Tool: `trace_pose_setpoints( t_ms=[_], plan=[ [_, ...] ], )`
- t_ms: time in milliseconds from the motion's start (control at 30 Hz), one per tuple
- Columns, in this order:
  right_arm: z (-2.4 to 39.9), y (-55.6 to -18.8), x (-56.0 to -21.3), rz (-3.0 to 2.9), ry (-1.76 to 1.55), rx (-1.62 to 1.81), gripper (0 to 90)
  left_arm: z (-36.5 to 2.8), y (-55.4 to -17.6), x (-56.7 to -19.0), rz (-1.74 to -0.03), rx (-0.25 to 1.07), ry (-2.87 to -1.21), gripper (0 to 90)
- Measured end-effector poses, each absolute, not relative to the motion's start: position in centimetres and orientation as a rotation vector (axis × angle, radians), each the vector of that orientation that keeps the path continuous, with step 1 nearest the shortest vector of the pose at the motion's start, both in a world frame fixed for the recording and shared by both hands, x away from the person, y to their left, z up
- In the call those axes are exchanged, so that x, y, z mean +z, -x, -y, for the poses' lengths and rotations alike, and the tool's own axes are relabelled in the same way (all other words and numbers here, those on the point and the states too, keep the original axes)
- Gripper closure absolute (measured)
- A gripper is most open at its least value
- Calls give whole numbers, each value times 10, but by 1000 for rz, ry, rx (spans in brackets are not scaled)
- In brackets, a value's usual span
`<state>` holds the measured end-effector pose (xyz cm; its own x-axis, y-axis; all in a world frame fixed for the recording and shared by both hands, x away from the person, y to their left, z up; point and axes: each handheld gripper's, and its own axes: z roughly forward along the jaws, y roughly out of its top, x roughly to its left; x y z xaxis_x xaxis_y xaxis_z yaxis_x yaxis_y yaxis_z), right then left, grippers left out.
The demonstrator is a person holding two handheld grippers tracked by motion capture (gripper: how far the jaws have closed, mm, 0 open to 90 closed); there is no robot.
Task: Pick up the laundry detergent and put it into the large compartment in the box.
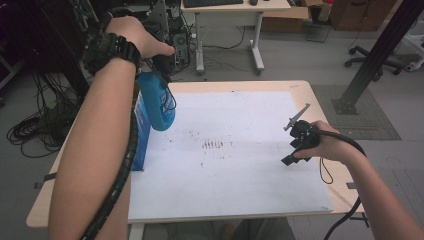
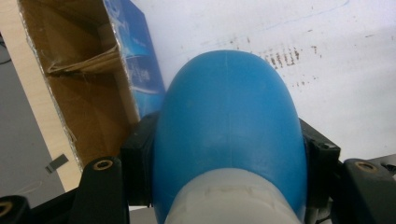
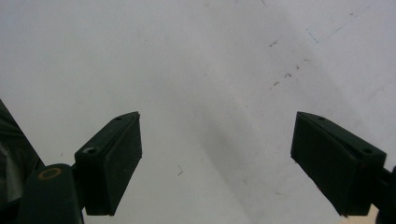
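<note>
I see a smooth, faintly glossy blue plastic bottle [image 2: 227,121], raw brown cardboard inside the box [image 2: 88,93], a matt white sheet [image 1: 240,150] flecked with dark marks, a pale wood-look table [image 1: 320,102], matt black pads [image 3: 116,158]

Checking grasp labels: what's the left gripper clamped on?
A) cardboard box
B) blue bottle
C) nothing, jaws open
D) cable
B: in the left gripper view the left gripper has both jaws pressed against the sides of the blue bottle, held above the table beside the open box.

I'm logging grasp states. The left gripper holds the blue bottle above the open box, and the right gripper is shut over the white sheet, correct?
Not quite: the right gripper is open, jaws wide apart over the white sheet, as the right gripper view shows. The left gripper does hold the blue bottle above the open box.
</note>
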<state>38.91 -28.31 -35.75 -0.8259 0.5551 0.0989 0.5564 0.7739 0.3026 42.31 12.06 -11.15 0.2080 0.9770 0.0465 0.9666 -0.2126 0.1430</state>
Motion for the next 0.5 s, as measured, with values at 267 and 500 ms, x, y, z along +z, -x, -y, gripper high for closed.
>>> trace_pose_setpoints(
  t_ms=[267, 500],
  plan=[
    [280, -389, -360, 2952, 922, -498, 167, -134, -424, -114, -1945, 198, -2358, 374],
    [279, -390, -362, 2947, 922, -496, 167, -144, -425, -116, -1977, 211, -2338, 374]
  ],
)
